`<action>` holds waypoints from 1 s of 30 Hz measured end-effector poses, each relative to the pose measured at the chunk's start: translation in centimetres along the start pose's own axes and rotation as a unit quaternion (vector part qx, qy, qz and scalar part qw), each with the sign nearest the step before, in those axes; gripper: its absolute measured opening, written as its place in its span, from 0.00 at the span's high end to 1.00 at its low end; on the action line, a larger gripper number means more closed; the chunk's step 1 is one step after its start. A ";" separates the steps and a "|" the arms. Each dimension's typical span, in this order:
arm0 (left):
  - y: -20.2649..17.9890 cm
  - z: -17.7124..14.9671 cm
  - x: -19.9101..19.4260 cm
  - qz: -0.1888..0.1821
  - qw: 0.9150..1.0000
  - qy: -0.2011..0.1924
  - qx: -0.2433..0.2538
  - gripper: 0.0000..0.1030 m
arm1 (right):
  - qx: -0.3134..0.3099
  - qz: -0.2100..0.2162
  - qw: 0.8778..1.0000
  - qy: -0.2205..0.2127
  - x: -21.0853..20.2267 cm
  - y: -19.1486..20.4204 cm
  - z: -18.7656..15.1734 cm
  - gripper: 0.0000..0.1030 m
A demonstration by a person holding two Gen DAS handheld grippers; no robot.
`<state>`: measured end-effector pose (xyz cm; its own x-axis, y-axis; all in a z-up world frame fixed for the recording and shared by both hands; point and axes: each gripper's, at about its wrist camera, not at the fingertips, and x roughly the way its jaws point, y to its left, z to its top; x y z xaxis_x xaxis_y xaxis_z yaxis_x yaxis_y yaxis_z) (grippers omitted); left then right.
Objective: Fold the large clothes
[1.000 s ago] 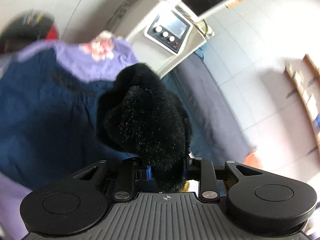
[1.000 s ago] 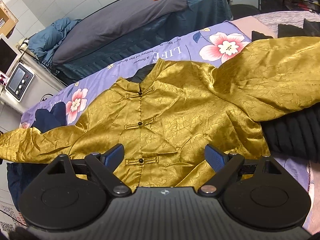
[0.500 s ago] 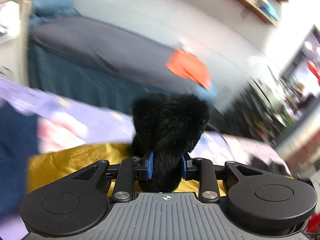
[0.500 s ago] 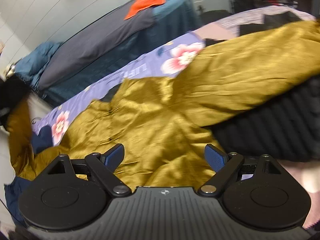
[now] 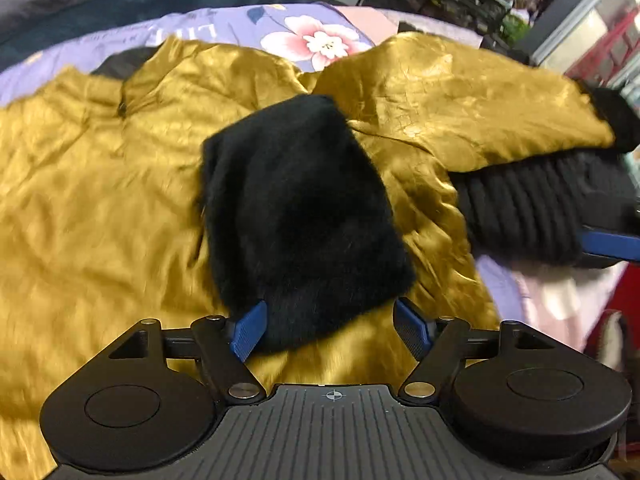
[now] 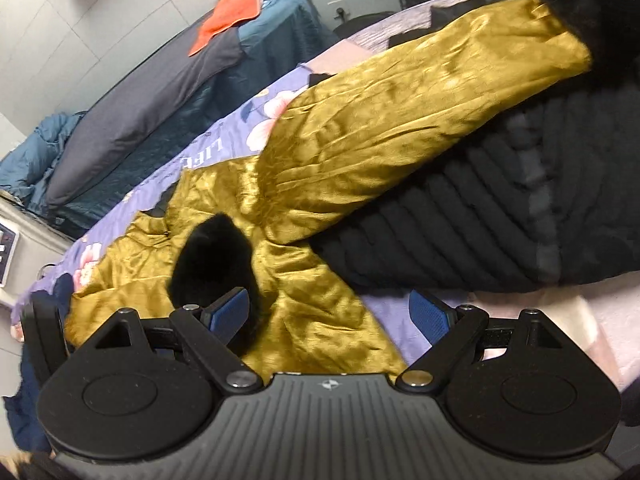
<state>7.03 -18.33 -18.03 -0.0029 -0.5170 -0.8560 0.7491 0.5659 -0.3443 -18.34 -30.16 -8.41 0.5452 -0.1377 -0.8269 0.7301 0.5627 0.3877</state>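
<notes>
Between the spread fingers of the left tongs, black fur cuff of a gold satin jacket, lying folded in across the jacket's front. Jaws wide; left blue pad against the fur, right pad clear of it, nothing clamped. Sleeve behind the cuff doubled over the chest, to the left of the tongs.

Ahead and to the right of the left tongs, second sleeve stretched out away from the body, ending in a second fur cuff. Under that sleeve, a black ribbed garment, touching the jacket's side. Beyond the collar, purple floral sheet under everything.

Over the jacket's lower hem, right tongs, also wide apart and holding nothing, gold cloth showing between the fingers. Just ahead of their left finger, the folded-in cuff; ahead and to the right, the outstretched sleeve crossing above the ribbed garment. Far ahead and to the left of the right tongs, a bed with a dark cover and an orange cloth on top. Some blur across both views.
</notes>
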 end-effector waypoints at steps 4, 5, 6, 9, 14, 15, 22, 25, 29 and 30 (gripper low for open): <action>3.3 -2.1 -4.6 -0.003 0.997 -0.046 -0.057 0.00 | -0.046 0.039 0.998 0.009 2.0 2.6 1.2 0.13; 4.5 -2.8 -6.1 0.008 0.995 -0.061 -0.077 0.00 | -0.065 0.049 0.997 0.010 2.6 3.6 1.5 0.13; 5.7 -3.3 -7.4 0.019 0.992 -0.074 -0.097 0.00 | -0.084 0.057 0.995 0.013 3.3 4.7 1.8 0.13; 10.5 -4.8 -11.3 0.072 0.976 -0.115 -0.170 0.00 | -0.127 0.080 0.988 0.030 6.0 8.0 2.7 0.13; 18.5 -7.9 -17.5 0.140 0.932 -0.165 -0.292 0.00 | -0.162 0.074 0.982 0.062 11.3 12.1 2.9 0.22; 19.9 -8.3 -18.5 0.148 0.922 -0.174 -0.311 0.00 | -0.166 0.060 0.982 0.071 12.5 12.5 2.6 0.28; 26.0 -6.7 -19.4 0.143 0.904 -0.187 -0.357 0.00 | -0.170 0.071 0.980 0.077 12.5 12.1 -0.4 0.87; 27.8 -4.6 -17.6 0.126 0.908 -0.176 -0.360 0.00 | -0.183 0.069 0.980 0.030 9.1 11.2 -0.3 0.90; 29.4 -1.5 -14.4 0.101 0.914 -0.153 -0.363 0.00 | -0.174 0.044 0.984 -0.005 5.5 8.9 -0.1 0.90; 29.6 -0.9 -13.7 0.091 0.915 -0.147 -0.364 0.00 | -0.166 0.038 0.985 -0.002 5.1 8.1 -0.3 0.90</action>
<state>28.64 6.11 -16.90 0.3372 -0.4614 -0.8206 0.0793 0.8825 -0.4637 -9.78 -26.05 -9.59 0.5956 -0.0876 -0.7985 0.5129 0.8065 0.2940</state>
